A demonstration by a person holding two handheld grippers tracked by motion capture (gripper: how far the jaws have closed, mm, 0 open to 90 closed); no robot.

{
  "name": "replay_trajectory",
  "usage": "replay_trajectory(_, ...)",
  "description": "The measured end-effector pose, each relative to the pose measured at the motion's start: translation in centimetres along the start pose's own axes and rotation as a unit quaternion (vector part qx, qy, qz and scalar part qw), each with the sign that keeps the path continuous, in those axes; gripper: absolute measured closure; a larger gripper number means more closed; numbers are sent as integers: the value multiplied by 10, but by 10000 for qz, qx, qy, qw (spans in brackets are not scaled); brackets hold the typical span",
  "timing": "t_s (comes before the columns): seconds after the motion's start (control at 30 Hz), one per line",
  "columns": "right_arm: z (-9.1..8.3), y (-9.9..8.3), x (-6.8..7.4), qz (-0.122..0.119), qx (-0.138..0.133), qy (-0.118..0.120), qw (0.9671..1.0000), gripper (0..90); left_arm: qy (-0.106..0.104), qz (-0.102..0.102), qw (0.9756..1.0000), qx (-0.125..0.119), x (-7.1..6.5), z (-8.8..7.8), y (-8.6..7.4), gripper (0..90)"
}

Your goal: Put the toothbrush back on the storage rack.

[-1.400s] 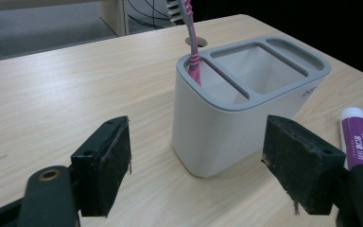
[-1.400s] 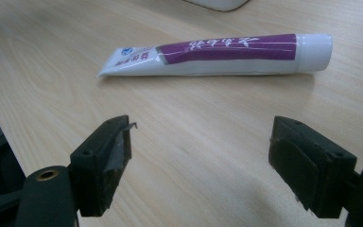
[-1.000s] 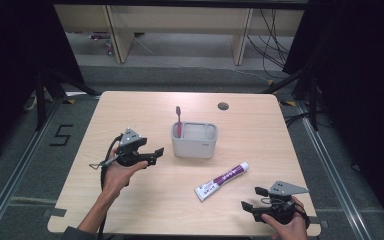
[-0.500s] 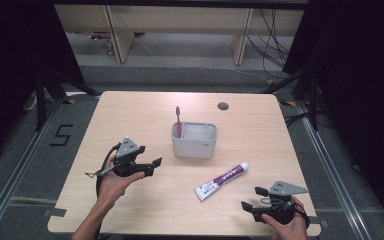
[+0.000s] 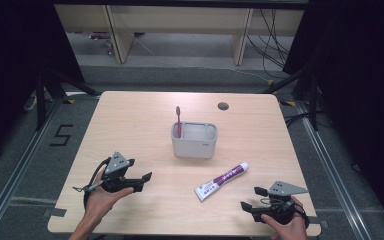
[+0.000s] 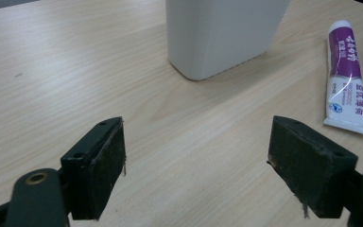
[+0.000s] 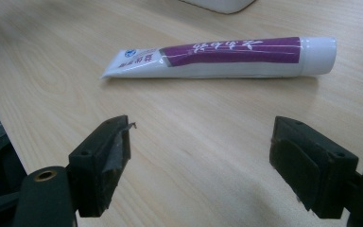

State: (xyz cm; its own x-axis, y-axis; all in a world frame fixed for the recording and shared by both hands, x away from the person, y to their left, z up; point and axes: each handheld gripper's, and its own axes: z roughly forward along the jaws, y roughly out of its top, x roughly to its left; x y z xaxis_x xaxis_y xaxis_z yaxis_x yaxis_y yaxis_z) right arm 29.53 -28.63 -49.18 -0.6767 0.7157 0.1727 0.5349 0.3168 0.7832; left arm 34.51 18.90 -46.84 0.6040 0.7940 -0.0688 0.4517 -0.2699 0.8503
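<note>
While both tools sit low near the person's edge of the pale wooden counter [image 5: 130, 120], the work in hand looks like tidying a white-and-purple plastic toothpaste tube [image 5: 222, 181] into the grey rectangular plastic holder [image 5: 194, 141], where a pink toothbrush [image 5: 178, 120] stands upright in the left compartment. The tube lies flat between the holder and the right hand-held gripper [image 5: 250, 198], near the gripper but apart from it, its white cap pointing toward the holder and its crimped tail toward the person. The right hand-held gripper is released, jaws spread wide and empty with the tube just ahead of them. The left hand-held gripper [image 5: 145, 181] is likewise released and holds nothing.

I judge the tube light, soft-walled and somewhat slick, so a hard squeeze could dent it or push paste toward the cap. The stiffer shoulder just behind the cap seems the safest place to pinch, across the narrow width.
</note>
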Motion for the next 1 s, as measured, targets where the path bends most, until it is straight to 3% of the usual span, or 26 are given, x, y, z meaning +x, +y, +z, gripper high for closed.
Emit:
replay_trajectory(0.17,2,-1,1,127,9,39,9999,218,-7,4,10000,20,-2,-5,-7,190)
replay_trajectory(0.2,3,-1,0,33,-11,28,10000,218,-7,4,10000,20,-2,-5,-7,190)
replay_trajectory(0.5,2,0,0,-86,-23,55,9999,219,-68,30,9999,101,-15,-14,-26,190)
replay_trajectory(0.73,1,-1,0,-107,-35,48,9999,218,-71,147,9995,271,-16,-22,-37,190)
replay_trajectory(0.83,1,0,0,-111,-32,51,9999,218,-66,48,9997,245,-20,-23,-41,191)
replay_trajectory(1.0,1,0,0,-116,-21,48,9999,218,-101,167,9993,331,-27,-27,-48,190)
